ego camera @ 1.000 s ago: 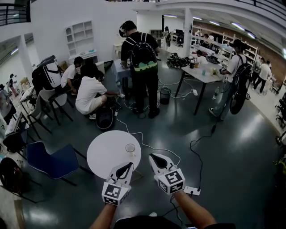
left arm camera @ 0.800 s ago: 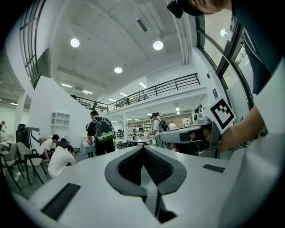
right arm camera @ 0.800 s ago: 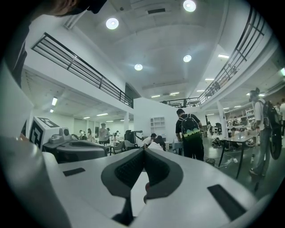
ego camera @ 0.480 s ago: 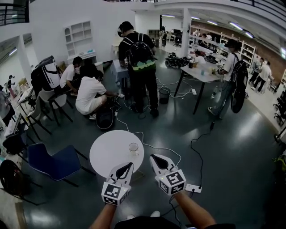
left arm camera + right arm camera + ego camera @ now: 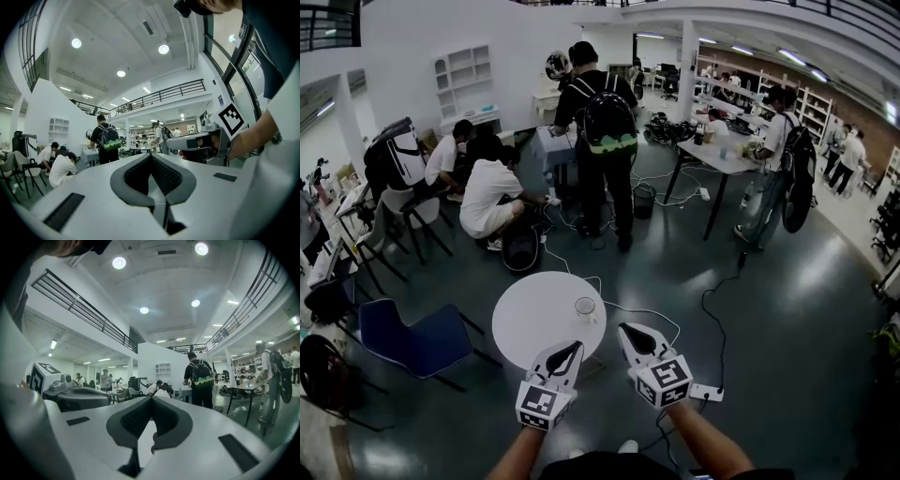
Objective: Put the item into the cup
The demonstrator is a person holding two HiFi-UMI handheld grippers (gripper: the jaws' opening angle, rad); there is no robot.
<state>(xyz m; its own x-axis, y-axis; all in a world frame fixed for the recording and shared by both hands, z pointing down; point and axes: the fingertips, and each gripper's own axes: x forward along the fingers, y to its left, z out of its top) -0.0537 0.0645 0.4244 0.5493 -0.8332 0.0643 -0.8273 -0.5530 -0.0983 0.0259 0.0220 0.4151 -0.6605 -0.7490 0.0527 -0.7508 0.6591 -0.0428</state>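
A clear cup [image 5: 585, 308] stands near the right edge of a round white table [image 5: 534, 323]. Both grippers are held level just short of that table. My left gripper [image 5: 575, 346] [image 5: 151, 155] is shut, with nothing in the hollow behind its tips. My right gripper [image 5: 622, 328] [image 5: 151, 397] is shut too, its tips close below and to the right of the cup. A small red item [image 5: 153, 437] shows as a sliver in the hollow between its pads. The table and cup are hidden in both gripper views.
A blue chair [image 5: 412, 339] stands left of the table. A cable [image 5: 712, 309] and a power strip [image 5: 706, 392] lie on the dark floor to the right. A person with a backpack [image 5: 605, 141], crouching people [image 5: 487, 192] and a work table [image 5: 717, 155] are farther off.
The table and cup have slid a little right in view and come nearer as both grippers advanced together. Both pairs of jaws look unchanged. The person with the backpack shifted slightly.
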